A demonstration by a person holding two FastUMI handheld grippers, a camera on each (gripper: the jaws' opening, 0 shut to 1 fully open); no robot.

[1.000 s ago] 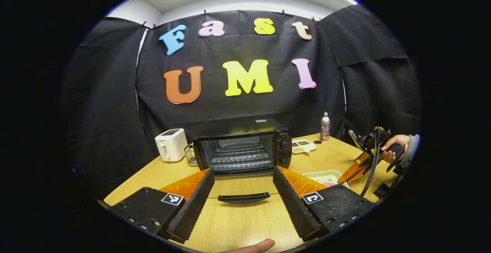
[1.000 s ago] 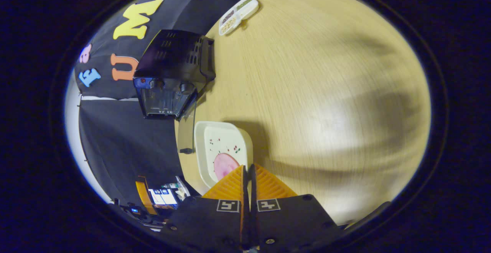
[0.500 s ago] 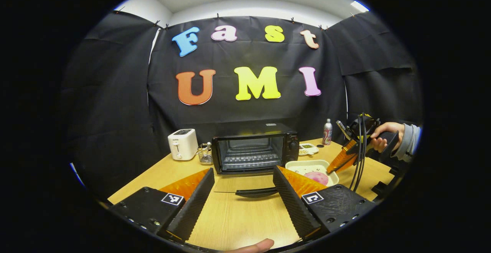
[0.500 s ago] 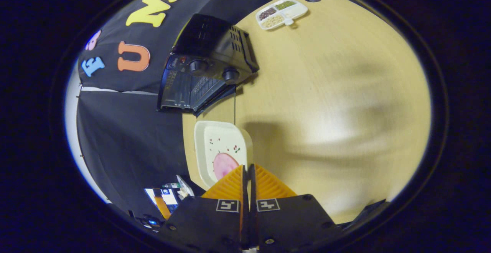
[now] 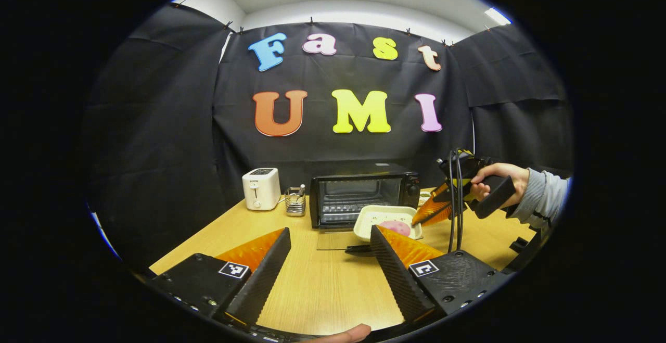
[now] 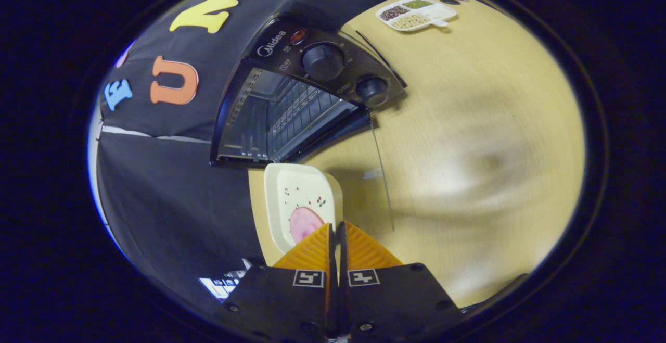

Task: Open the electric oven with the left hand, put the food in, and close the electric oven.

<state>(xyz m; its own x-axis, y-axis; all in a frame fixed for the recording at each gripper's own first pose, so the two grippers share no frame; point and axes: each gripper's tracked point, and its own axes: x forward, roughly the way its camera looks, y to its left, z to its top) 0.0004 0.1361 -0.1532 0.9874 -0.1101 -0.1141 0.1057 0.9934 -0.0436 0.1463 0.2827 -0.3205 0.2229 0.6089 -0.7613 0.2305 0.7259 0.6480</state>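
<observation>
In the left gripper view, the left gripper [image 5: 329, 259] sits at the bottom of the frame with its jaws spread wide and nothing between them, held level over the wooden table [image 5: 322, 286]. At the right of that frame a hand [image 5: 494, 176] in a grey sleeve holds the right gripper [image 5: 424, 218], tilted down toward the middle. In the right gripper view, the right gripper [image 6: 335, 228] is pinched closed on the near rim of the cream dish [image 6: 296, 197], which it carries off the table.

Compared with a second ago, the left gripper has drawn back, so the electric oven [image 5: 364, 197] looks smaller and farther off, and its handle no longer lies between the fingers. The dish has travelled from the lower right of the frame to just in front of the oven's mouth, above the lowered glass door [image 5: 338, 239].

The oven stands at centre frame, black, door fully down, wire rack visible inside. The dish [image 5: 385, 218] holds a round pink slice of food [image 6: 304, 223] and is speckled with small dots.
</observation>
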